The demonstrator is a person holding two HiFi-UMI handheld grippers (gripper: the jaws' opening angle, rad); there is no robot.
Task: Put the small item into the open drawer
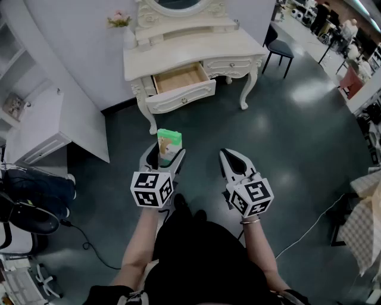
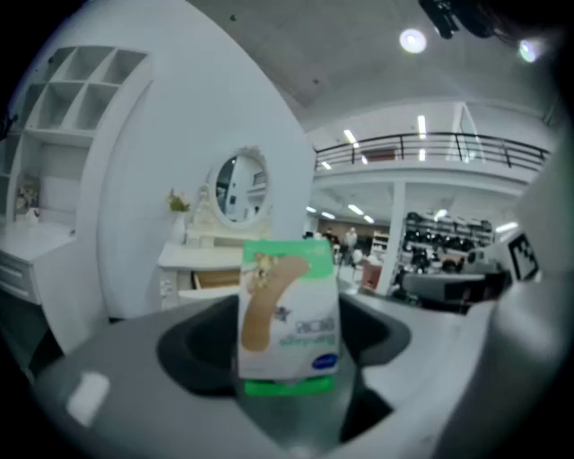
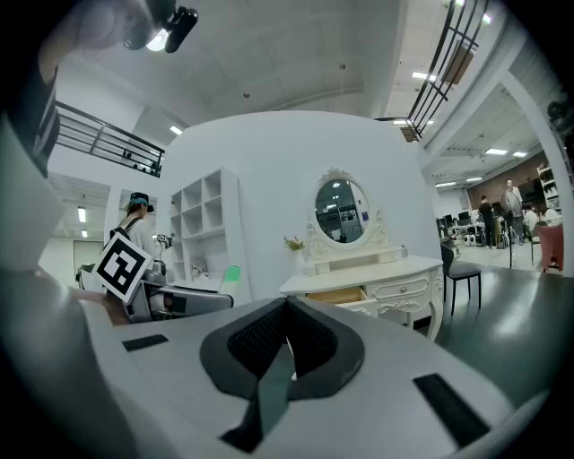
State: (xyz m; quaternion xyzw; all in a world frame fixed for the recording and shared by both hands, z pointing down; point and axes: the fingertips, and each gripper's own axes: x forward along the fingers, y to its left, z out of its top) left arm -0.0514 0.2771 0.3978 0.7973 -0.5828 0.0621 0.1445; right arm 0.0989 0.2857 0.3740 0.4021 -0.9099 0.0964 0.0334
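The small box's (image 2: 287, 309) print was too blurred to read — in the head view its lower part was hidden behind the left fingers (image 1: 177, 163). The mirror (image 1: 178, 5) was cut off by the top edge.

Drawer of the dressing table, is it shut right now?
No, the drawer stands pulled out from the dressing table, with its bare wooden inside showing in the head view.

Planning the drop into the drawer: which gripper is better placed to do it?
Left. The left gripper is shut on the plaster box, facing the open drawer; the right gripper is shut and empty.
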